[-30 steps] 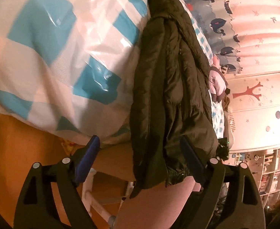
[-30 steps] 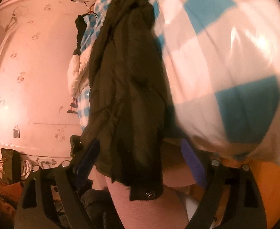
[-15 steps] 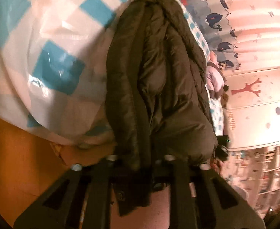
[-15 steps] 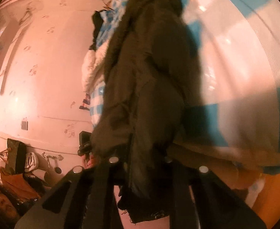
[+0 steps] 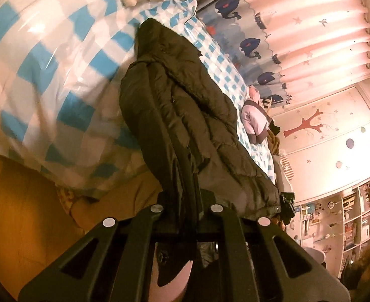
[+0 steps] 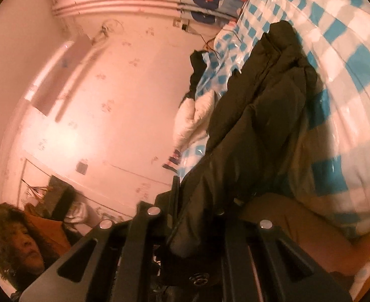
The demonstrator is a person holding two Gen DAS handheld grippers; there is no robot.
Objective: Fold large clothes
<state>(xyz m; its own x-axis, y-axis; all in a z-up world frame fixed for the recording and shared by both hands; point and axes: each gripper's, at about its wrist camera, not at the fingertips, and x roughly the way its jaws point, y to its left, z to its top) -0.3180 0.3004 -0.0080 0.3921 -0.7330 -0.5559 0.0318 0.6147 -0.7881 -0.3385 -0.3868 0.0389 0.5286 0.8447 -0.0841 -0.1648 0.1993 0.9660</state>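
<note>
A long dark padded jacket (image 5: pixel 185 115) lies lengthwise on the bed's blue-and-white checked cover (image 5: pixel 59 63), with its hem end raised off the bed edge. My left gripper (image 5: pixel 185 201) is shut on the hem near one corner, and the fabric bunches between its fingers. In the right wrist view the same jacket (image 6: pixel 260 125) runs up from my right gripper (image 6: pixel 197 209), which is shut on the other side of the hem. The pads of both grippers are buried in the cloth. The collar end rests far up the cover (image 6: pixel 348 75).
A whale-print curtain (image 5: pixel 247 45) hangs behind the bed. A pink garment (image 5: pixel 255 120) and a white duvet (image 6: pixel 195 115) lie along the far side. A wardrobe with a tree sticker (image 5: pixel 323 138) and shelves (image 5: pixel 356 214) stand beyond. A person's head (image 6: pixel 11 234) shows low left.
Both grippers went from open around the jacket's hem to shut on it. They then rose and lifted the hem end, bringing more of the bed and room into view.
</note>
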